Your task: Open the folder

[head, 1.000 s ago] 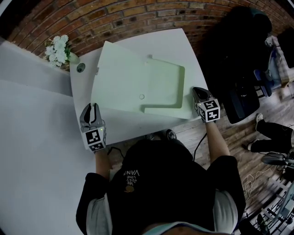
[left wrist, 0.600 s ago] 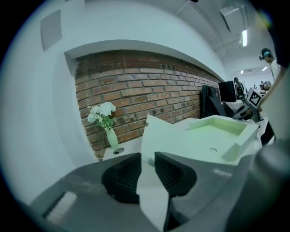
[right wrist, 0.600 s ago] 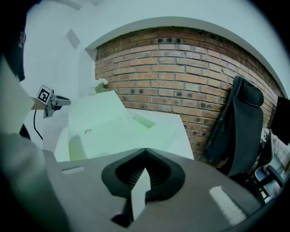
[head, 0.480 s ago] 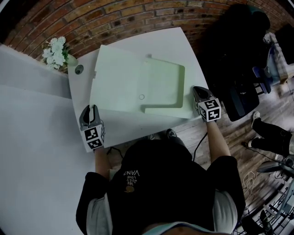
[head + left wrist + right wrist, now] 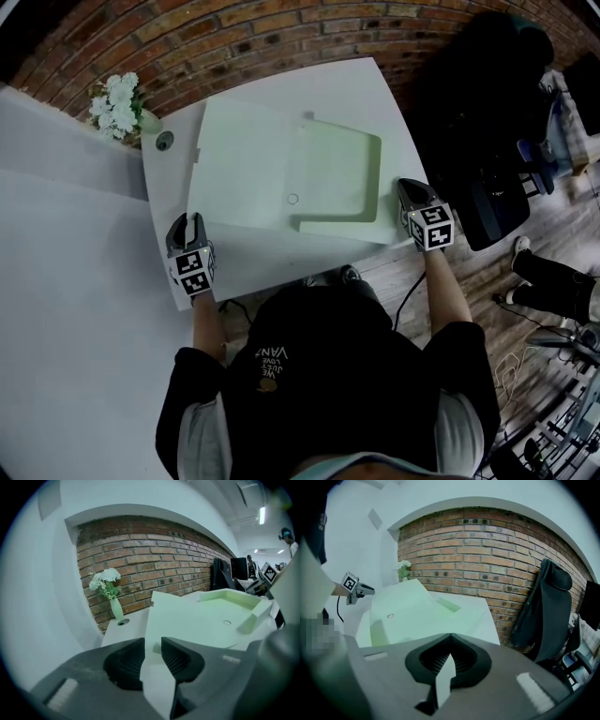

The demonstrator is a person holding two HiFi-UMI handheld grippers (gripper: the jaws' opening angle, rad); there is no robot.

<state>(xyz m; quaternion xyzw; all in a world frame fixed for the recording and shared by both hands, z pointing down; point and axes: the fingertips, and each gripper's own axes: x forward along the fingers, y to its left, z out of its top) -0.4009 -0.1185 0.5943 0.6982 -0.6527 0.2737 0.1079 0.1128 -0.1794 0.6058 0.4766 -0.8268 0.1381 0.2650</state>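
Note:
A pale green folder (image 5: 281, 169) lies open on the white table (image 5: 281, 258), its left cover (image 5: 187, 620) spread wide and its inner pocket (image 5: 417, 611) to the right. My left gripper (image 5: 186, 225) sits at the cover's near left corner, by the table's front left edge. Its jaws (image 5: 153, 646) have just been opening; a clear gap stands between the pads, and the cover's corner shows just past it without being pressed. At the table's right edge, beside the folder, my right gripper (image 5: 403, 185) is shut (image 5: 451, 634) with nothing in it.
A vase of white flowers (image 5: 117, 101) and a round cable hole (image 5: 165, 141) are at the table's far left corner. A brick wall runs behind. A dark chair with a jacket (image 5: 478, 103) stands to the right. The person's body is against the front edge.
The left gripper has sunk and drawn slightly back toward the person, and its jaws stand wider. The folder's left cover lies flatter on the table. The right gripper has not moved.

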